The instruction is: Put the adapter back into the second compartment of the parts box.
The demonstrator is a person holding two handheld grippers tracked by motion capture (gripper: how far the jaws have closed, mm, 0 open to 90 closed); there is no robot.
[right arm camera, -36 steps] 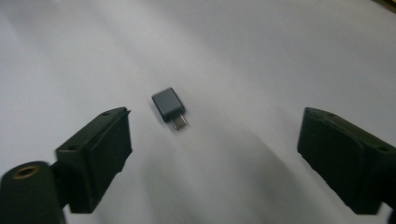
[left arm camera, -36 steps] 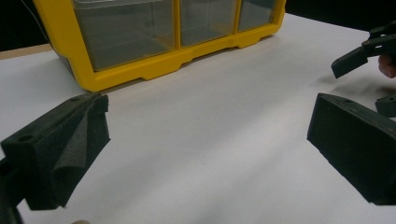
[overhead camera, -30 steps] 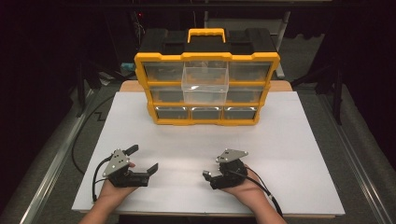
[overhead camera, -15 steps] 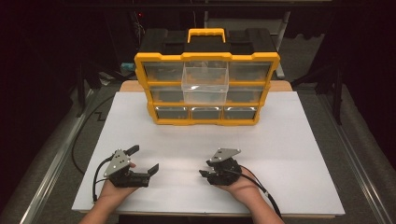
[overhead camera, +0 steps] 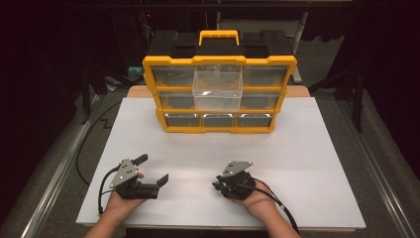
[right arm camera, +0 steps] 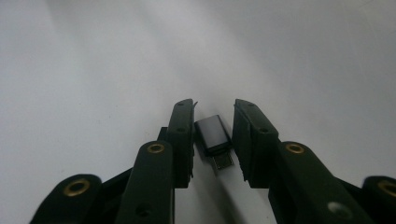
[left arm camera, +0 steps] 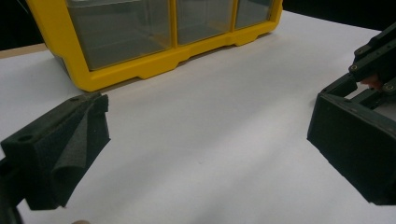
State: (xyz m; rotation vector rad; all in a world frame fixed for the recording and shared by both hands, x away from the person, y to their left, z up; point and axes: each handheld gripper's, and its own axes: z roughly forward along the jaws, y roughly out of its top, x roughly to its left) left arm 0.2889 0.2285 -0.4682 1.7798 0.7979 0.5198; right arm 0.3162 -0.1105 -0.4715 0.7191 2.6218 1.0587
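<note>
Adapter [right arm camera: 213, 135], a small dark grey plug piece with no legible marking, lies flat on the white table [overhead camera: 307, 148] between the jaws of the right gripper [right arm camera: 212, 140], long axis along them and metal plug end toward the gripper's body. Those jaws have just been closing and stand narrowly apart, the left-hand one touching or nearly touching it, a gap on the other side. Left gripper [overhead camera: 151, 171] rests wide open and empty, well short of the yellow organizer [overhead camera: 219, 94].

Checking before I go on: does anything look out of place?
One clear plastic drawer juts out of the yellow organizer box. A small grey adapter lies askew between the right tongs, which have been closing.
</note>
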